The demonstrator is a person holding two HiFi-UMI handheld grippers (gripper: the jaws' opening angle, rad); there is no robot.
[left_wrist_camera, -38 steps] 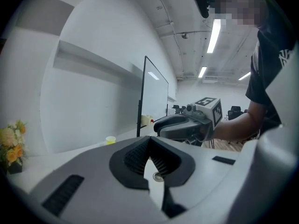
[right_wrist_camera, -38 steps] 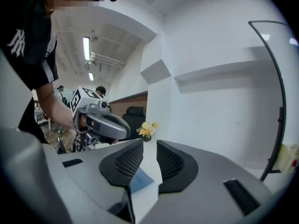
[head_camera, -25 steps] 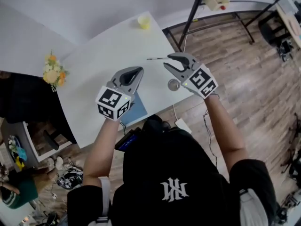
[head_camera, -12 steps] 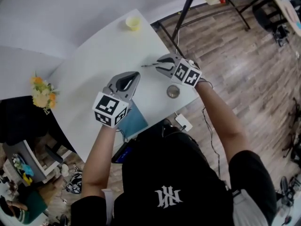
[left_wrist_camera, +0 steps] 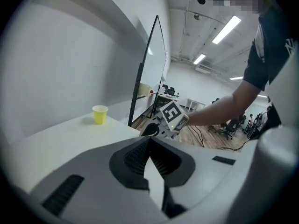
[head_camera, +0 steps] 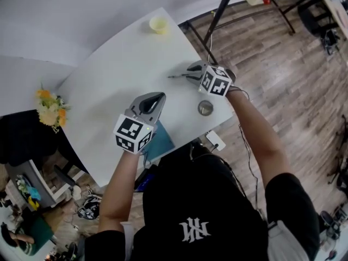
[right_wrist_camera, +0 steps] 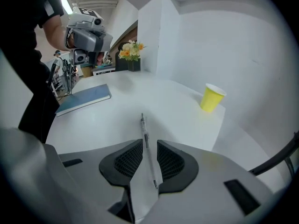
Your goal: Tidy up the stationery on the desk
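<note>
A thin clear pen (right_wrist_camera: 145, 134) lies on the white desk (head_camera: 109, 86), near its right edge in the head view. My right gripper (right_wrist_camera: 148, 143) is down at the desk with its jaws either side of the pen's near half, a gap showing on each side, so it is open. In the head view the pen (head_camera: 175, 76) pokes out to the left of that gripper (head_camera: 191, 71). My left gripper (head_camera: 155, 98) hovers over the desk's front part, its jaws (left_wrist_camera: 149, 141) shut on nothing. A small round metal pot (head_camera: 205, 108) stands by the front right corner.
A blue notebook (head_camera: 159, 139) lies at the desk's near edge under my left hand. A yellow paper cup (head_camera: 159, 24) stands at the far corner, and a vase of flowers (head_camera: 49, 106) at the left. A black stand leg (head_camera: 217, 15) rises beyond the right edge.
My right gripper has come down from above the metal pot to the desk and now straddles the pen. The left gripper has hardly shifted.
</note>
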